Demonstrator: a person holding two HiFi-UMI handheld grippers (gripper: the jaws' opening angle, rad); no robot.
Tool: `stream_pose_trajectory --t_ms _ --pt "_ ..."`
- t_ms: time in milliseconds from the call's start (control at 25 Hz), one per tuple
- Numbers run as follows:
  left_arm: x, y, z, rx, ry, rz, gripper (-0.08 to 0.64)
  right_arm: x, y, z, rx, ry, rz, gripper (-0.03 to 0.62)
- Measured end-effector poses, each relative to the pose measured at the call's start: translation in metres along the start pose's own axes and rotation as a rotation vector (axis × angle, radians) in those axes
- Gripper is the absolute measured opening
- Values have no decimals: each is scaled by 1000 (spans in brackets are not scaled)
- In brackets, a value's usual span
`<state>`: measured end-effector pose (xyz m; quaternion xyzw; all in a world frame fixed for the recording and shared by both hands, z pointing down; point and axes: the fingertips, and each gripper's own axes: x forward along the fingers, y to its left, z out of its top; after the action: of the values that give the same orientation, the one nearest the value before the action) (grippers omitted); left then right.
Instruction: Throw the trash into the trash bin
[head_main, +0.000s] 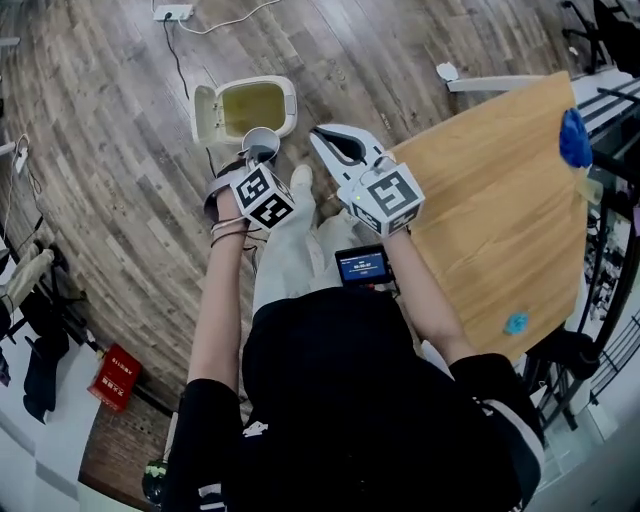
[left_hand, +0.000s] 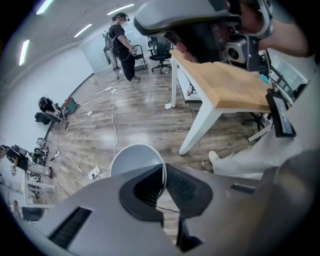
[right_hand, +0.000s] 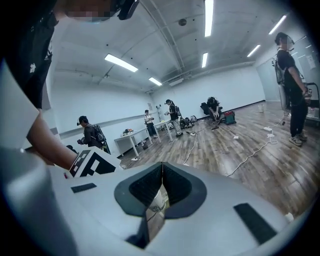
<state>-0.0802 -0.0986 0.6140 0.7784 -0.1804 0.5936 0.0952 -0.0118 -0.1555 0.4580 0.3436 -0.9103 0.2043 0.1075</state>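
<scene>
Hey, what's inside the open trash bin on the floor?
Only a yellowish lining shows inside the trash bin; no trash is visible. The cup clamped in the left tool covers its near edge, so that part is unseen.

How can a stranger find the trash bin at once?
Start at the wooden table, then look left to the dark plank floor. The trash bin stands there, beyond the cup in the left gripper. It alone is a cream box, lid flipped open, yellowish inside.
</scene>
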Motion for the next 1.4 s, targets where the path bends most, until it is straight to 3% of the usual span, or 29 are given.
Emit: stream_pose_trajectory --t_ms 240,520,720,1080,1200,1400 --pt "71 -4 -28 -56 38 -77 18 63 -20 -48 39 47 36 -2" --pt "153 25 -58 -49 52 -84 18 126 -47 -121 58 121 31 -2" --pt "209 34 -78 -50 46 -82 18 153 -66 -155 61 213 -52 -2" --pt "226 26 -101 -153 45 -90 21 155 -72 -181 131 216 -96 -2" --pt "228 34 -105 -184 48 -73 76 155 -76 -183 139 213 -102 -2" --pt "231 44 -106 -179 63 -39 89 154 -80 -186 148 209 -109 -2"
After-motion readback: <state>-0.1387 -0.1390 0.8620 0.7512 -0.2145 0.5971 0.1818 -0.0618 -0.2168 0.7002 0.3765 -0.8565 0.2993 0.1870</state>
